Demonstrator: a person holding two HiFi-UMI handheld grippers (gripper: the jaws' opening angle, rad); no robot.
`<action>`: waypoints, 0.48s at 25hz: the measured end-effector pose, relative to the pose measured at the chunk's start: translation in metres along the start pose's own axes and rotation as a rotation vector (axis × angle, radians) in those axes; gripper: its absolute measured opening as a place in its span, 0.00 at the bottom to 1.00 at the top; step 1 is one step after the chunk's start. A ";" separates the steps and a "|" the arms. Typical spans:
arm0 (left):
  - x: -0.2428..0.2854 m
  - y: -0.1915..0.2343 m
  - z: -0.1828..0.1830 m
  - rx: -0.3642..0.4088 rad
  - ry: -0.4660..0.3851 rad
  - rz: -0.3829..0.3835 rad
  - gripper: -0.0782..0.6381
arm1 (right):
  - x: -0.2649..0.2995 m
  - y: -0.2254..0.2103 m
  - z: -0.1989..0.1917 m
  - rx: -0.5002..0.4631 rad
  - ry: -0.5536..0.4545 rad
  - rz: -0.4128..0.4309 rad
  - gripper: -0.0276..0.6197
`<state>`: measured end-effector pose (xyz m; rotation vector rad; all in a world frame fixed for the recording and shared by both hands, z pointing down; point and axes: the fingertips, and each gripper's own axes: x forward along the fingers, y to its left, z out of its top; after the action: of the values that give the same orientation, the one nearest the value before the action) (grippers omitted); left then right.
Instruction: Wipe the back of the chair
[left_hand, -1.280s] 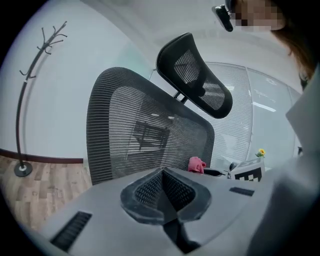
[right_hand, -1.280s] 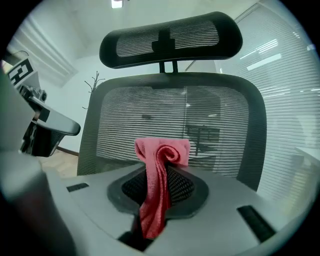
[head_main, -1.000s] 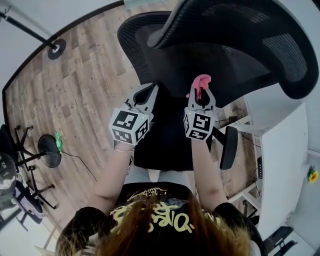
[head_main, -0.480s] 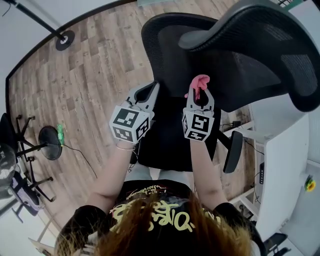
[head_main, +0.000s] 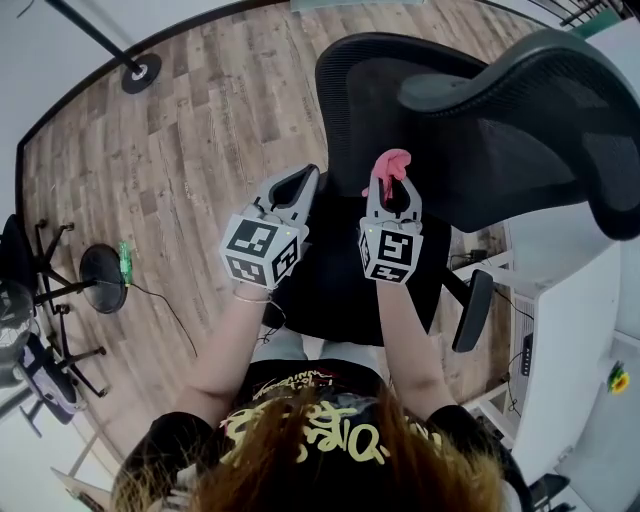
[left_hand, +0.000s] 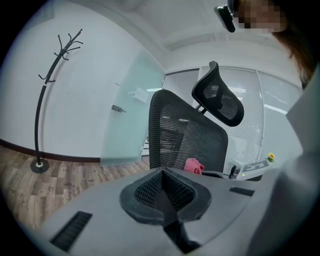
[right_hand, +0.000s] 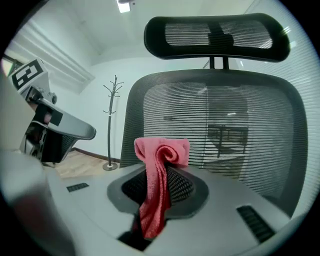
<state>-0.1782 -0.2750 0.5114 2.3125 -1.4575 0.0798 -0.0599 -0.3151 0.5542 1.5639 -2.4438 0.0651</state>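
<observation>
Bright, even white light all round, and no hard shadows on the wooden floor (head_main: 150, 170). A ceiling lamp (right_hand: 123, 4) flares at the top edge of the right gripper view, and the blinds (left_hand: 280, 115) glow pale and washed out. The chair back (right_hand: 215, 130) shows see-through against the brightness behind it. The pink cloth (right_hand: 159, 165) reads crisp, while the left gripper (left_hand: 162, 172), close up, goes soft. There's a heavy fisheye bend, with black corners in both gripper views.

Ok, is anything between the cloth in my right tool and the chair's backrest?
Nothing visible. The right tool is shut on the pink cloth, and the mesh backrest fills its view straight ahead with only open air between. The left tool, shut and empty, sits off to the left, out of that path.
</observation>
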 end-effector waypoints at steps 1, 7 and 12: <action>-0.002 0.002 0.000 -0.003 -0.002 0.003 0.10 | 0.001 0.003 0.000 0.001 0.000 0.002 0.15; -0.010 0.014 -0.001 -0.020 -0.006 0.014 0.10 | 0.009 0.023 0.003 -0.007 0.001 0.027 0.15; -0.015 0.021 -0.002 -0.035 -0.008 0.023 0.10 | 0.016 0.038 0.004 -0.016 -0.003 0.052 0.15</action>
<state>-0.2030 -0.2692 0.5160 2.2708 -1.4781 0.0509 -0.1012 -0.3134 0.5568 1.4944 -2.4813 0.0523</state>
